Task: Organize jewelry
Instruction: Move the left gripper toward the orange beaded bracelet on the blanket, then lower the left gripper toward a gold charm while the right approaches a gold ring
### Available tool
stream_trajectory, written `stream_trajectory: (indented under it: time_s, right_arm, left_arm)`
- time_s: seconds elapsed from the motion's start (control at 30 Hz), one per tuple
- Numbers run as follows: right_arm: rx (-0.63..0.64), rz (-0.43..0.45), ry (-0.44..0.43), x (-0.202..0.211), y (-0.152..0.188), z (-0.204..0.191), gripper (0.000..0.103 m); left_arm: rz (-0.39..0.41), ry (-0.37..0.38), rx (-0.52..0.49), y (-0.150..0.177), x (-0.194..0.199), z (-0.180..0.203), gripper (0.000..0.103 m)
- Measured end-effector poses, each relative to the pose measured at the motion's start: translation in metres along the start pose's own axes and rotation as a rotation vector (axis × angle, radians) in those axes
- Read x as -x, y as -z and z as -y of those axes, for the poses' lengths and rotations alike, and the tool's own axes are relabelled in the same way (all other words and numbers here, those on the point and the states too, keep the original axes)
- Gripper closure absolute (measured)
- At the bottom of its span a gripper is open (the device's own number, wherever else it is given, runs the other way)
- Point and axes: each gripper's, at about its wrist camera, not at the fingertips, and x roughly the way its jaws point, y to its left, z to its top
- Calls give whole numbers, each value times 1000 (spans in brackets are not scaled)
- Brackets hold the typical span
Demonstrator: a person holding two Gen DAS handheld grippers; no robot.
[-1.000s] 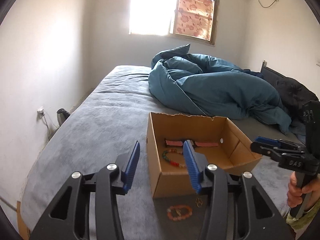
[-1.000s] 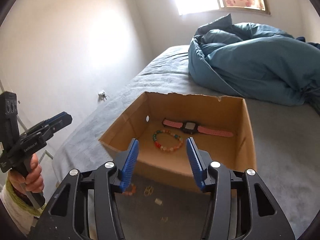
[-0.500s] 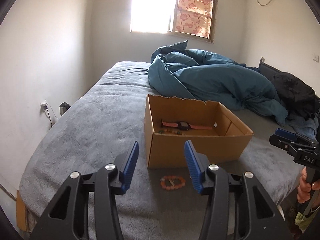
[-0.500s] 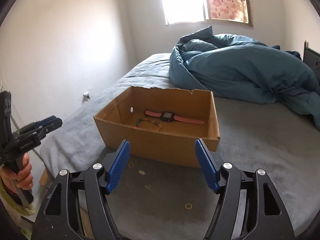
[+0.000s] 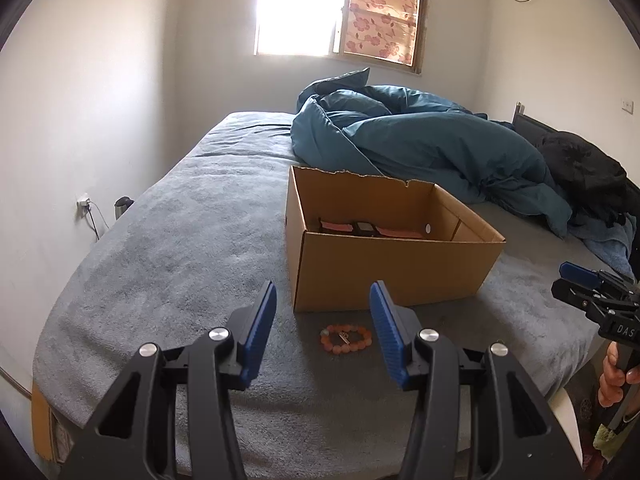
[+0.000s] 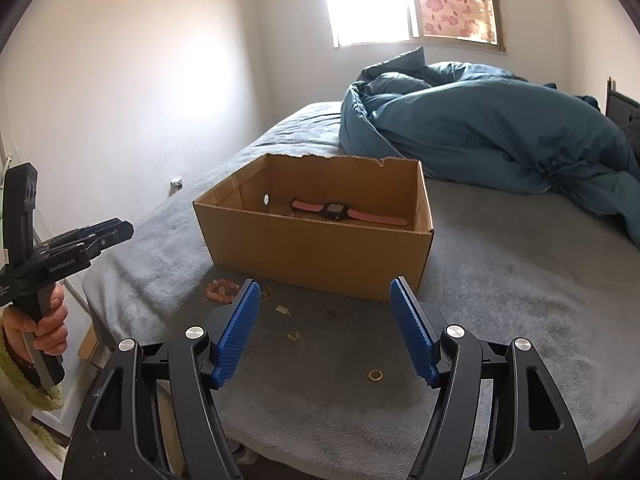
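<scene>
We see the box (image 6: 320, 248) on the bed (image 6: 520, 300) holding a pink watch (image 6: 336, 211); a bracelet (image 5: 346, 338) and ring (image 6: 375, 375) lie before it, near the duvet (image 5: 420, 140). Left hand-held gripper (image 5: 323, 322) released, right hand-held gripper (image 6: 325, 322) just widened, empty.

Your right gripper (image 6: 324, 320): blue ribbed fingers (image 6: 236, 336) apart, just widened, nothing between them.
Open brown cardboard box (image 6: 320, 248): on the grey bed (image 6: 520, 280), holding a pink-strapped watch (image 6: 340, 212).
Orange bead bracelet (image 6: 220, 292): beside the box front.
Small gold ring (image 6: 375, 375): nearer you.
</scene>
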Motion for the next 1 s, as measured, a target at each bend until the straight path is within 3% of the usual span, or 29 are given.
stream_trajectory:
  time_s: [0.37, 0.63, 1.0]
  right_arm:
    - [19, -72, -47, -26, 17, 15, 38]
    - [14, -112, -58, -45, 25, 27, 39]
    - [9, -182, -142, -86, 36, 30, 55]
  left_arm:
    - [-86, -6, 19, 18, -43, -13, 56]
    - [-126, 22, -56, 33, -59, -14, 56]
    - [-176, 117, -128, 37, -90, -11, 56]
